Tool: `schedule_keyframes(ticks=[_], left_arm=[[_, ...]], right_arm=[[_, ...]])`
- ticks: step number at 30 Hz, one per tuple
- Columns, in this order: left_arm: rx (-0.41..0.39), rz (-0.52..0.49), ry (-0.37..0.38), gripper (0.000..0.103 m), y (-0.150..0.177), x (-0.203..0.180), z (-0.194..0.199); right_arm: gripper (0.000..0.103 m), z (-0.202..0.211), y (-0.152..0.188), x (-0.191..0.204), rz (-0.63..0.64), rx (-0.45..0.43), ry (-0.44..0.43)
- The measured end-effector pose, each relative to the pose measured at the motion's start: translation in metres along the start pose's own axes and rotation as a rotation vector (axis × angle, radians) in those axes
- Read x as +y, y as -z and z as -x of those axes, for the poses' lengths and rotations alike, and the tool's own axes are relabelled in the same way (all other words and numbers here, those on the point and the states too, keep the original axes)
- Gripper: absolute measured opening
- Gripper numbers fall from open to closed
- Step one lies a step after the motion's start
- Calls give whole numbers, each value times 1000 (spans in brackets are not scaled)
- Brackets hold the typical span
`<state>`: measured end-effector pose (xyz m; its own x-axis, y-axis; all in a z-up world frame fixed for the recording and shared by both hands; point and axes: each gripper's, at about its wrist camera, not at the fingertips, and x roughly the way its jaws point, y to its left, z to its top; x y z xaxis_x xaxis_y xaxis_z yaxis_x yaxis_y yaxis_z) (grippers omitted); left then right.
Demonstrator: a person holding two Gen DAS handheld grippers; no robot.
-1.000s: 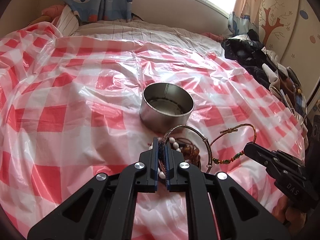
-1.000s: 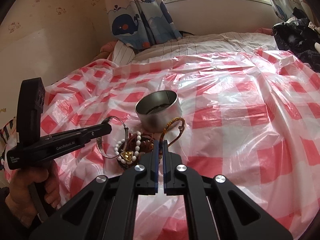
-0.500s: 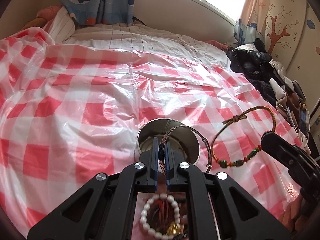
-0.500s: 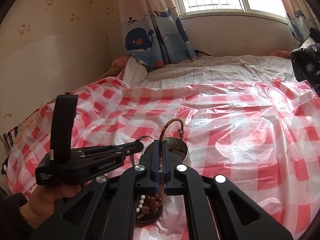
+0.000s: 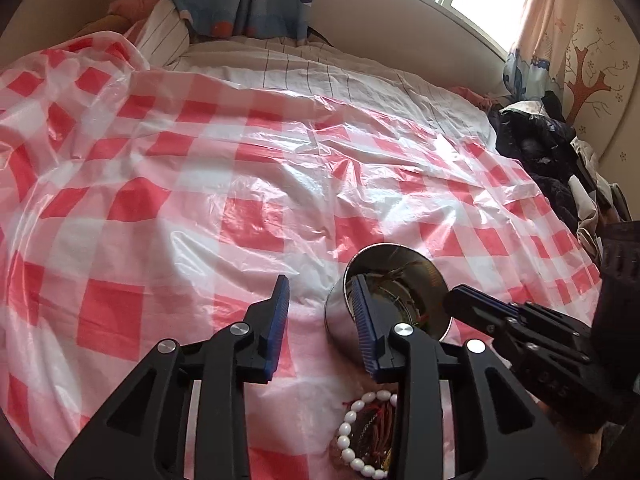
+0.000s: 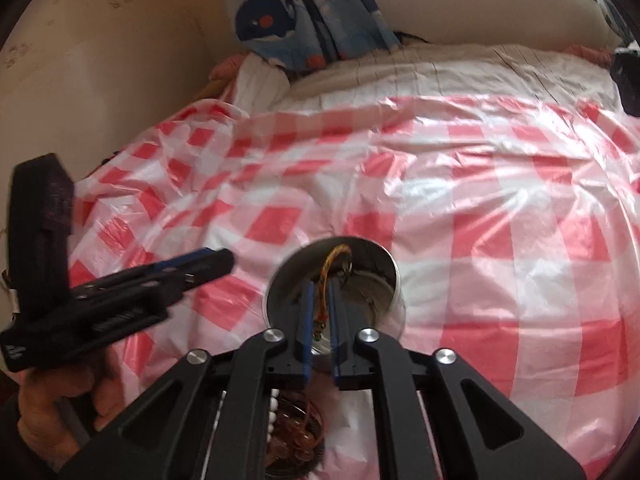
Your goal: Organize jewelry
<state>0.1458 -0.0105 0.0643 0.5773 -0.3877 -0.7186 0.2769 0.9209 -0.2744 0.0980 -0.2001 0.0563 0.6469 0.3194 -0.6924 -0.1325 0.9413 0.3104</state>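
A round metal tin (image 5: 340, 312) stands on the red-and-white checked plastic sheet (image 5: 200, 208). My left gripper (image 5: 320, 284) hangs at the tin's left rim with its jaws opening and nothing between them. A silver bangle (image 5: 400, 292) lies inside the tin. My right gripper (image 6: 320, 290) is over the tin (image 6: 384, 258), its jaws opening. A braided cord bracelet (image 6: 326, 270) hangs loose between the pads, down into the tin. A white bead bracelet (image 5: 348, 440) lies with other bracelets near the camera. The left gripper (image 6: 224, 258) and the right gripper (image 5: 452, 300) each show in the other's view.
The sheet covers a bed with a striped cover (image 5: 320, 68) at the far end. Dark clothes (image 5: 536, 148) are piled at the right edge. A whale-print curtain (image 6: 280, 12) hangs by the wall. A hand (image 6: 52, 400) holds the left gripper's handle.
Both grippers carried their bracelets from the pile to above the tin and their jaws parted. The silver bangle left the left jaws and now lies in the tin.
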Motion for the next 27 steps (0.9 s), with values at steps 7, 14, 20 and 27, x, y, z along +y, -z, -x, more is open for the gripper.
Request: schedule_keyframes(ticks=[7,14,20,27], left_arm=[[55,-117,16,41,44,-10,33],[79,-219,12,42,77,-30,31],[90,-325,-22,42,88,-52,21],[118,-370,-14,29,93,-60,13]], right_arm=[[30,50,52,-20,-71,-20,30],[37,57,85,-20,-128,12,28],[43,52,84,-20,-129,-2,37],[45,49,83,-19,-128,-5,35]])
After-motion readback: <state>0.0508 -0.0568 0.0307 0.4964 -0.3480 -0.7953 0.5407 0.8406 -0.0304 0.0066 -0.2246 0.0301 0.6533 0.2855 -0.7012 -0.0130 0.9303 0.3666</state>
